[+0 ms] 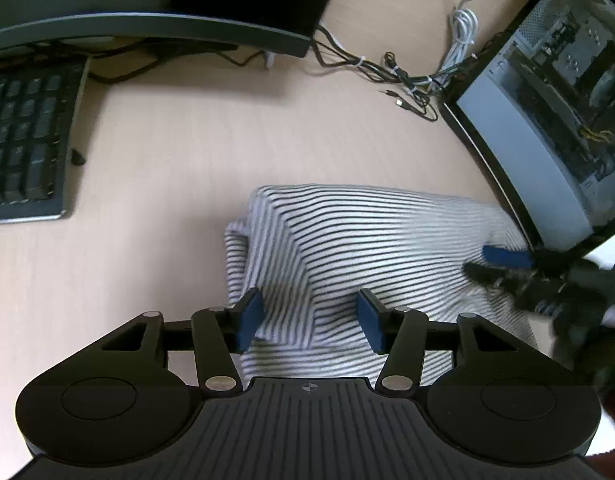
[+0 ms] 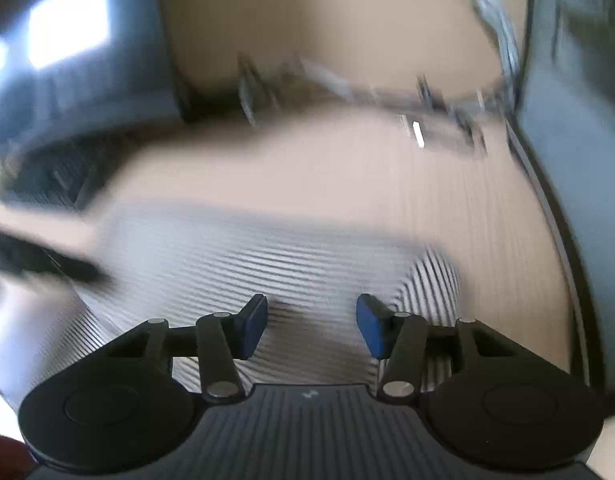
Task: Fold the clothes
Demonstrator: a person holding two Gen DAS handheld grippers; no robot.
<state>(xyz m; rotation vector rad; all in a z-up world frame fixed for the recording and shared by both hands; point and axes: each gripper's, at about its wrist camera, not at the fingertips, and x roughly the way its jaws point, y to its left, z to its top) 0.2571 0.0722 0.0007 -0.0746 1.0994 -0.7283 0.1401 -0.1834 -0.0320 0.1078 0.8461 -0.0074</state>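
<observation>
On the far left of the table (image 1: 179,152), a dark keyboard (image 1: 25,140) is lying beside the foot of a monitor (image 1: 147,4), whose black screen is filling the far left corner. Near the middle, a striped garment (image 1: 347,248), white with thin dark stripes, is lying folded on the pale wood, one flap turned over along its left side. The left gripper (image 1: 310,318) is hovering over the near edge of this cloth, its blue-padded fingers (image 1: 249,320) standing well apart with nothing between them. Farther back, a tangle of black and white cables (image 1: 407,72) is trailing across the table toward an open computer case (image 1: 547,112) standing on the right. The right gripper (image 1: 503,264) is showing blurred over the garment's right end, just beside the case.

From the right wrist view, which is heavily smeared, the right gripper (image 2: 311,326) is sitting above the striped garment (image 2: 307,264), its fingers (image 2: 371,328) likewise spread wide and clamping nothing. A dark blurred shape (image 2: 39,260) is crossing the left edge over the cloth; I cannot tell for certain what it is.
</observation>
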